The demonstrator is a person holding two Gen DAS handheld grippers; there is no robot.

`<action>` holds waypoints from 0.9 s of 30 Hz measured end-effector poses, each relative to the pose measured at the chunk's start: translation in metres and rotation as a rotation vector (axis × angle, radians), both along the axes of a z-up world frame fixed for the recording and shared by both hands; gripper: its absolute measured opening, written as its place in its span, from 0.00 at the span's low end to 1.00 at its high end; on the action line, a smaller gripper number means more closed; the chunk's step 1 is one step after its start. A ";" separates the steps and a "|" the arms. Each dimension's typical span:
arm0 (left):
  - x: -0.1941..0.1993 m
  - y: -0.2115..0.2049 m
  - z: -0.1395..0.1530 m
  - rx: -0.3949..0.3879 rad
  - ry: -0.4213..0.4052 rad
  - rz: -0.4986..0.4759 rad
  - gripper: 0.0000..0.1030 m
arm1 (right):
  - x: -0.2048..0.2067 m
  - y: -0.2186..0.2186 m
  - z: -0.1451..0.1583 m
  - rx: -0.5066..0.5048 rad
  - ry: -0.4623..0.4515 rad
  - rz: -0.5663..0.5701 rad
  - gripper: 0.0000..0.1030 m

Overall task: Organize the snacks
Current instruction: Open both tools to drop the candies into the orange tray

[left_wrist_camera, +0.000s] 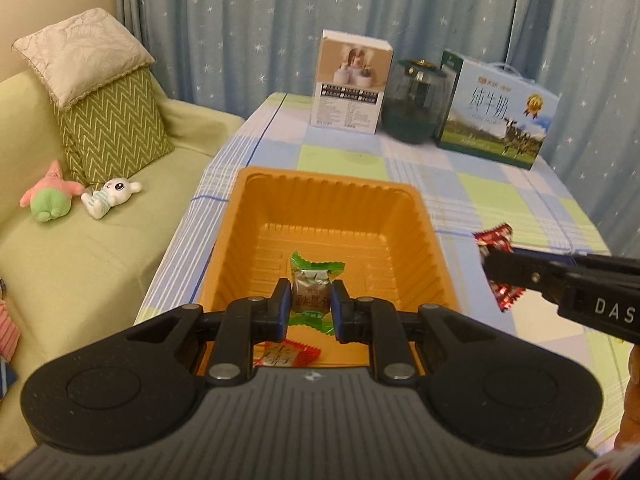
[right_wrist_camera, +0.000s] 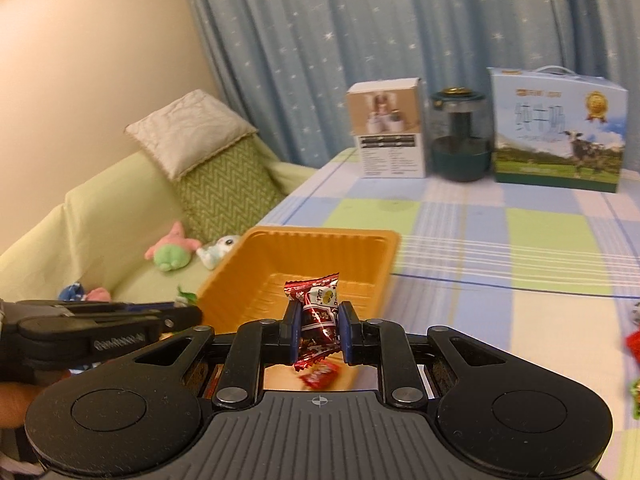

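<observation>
Item: ribbed orange plastic tray, open-topped, on a desk covered in blue, green and white checked cloth; it appears to serve as the collecting bin for loose sweets. Contents seen: one red foil-wrapped sweet on the tray floor at 6 o'clock, partly hidden by the tool body. Left gripper: fingers closed on a green-and-silver wrapped candy, held above the tray interior, probably so a release would drop it inside the walls. Right gripper: fingers pinching a dark red printed-wrapper candy across its middle, twisted ends free above and below; it sits at the tray's 3 o'clock side in the left wrist view, near the rim, likely waiting its turn. Further wrapped sweets lie on the cloth at 3 o'clock in the right wrist view, blurred, not yet sorted. Background, 12 o'clock, well apart from the tray: white product carton, dark green glass jar, blue milk gift box with cow picture. Sofa with cushions and soft toys at 9 o'clock.
</observation>
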State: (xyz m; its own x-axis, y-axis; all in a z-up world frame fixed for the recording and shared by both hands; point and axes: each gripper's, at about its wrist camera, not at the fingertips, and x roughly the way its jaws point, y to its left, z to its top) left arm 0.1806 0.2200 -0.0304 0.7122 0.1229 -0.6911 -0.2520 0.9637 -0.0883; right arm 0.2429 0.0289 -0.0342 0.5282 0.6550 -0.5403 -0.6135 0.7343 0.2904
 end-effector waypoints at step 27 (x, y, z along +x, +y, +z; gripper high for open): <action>0.007 0.008 -0.005 -0.011 0.000 0.038 0.29 | 0.011 0.022 -0.026 -0.069 0.054 0.029 0.19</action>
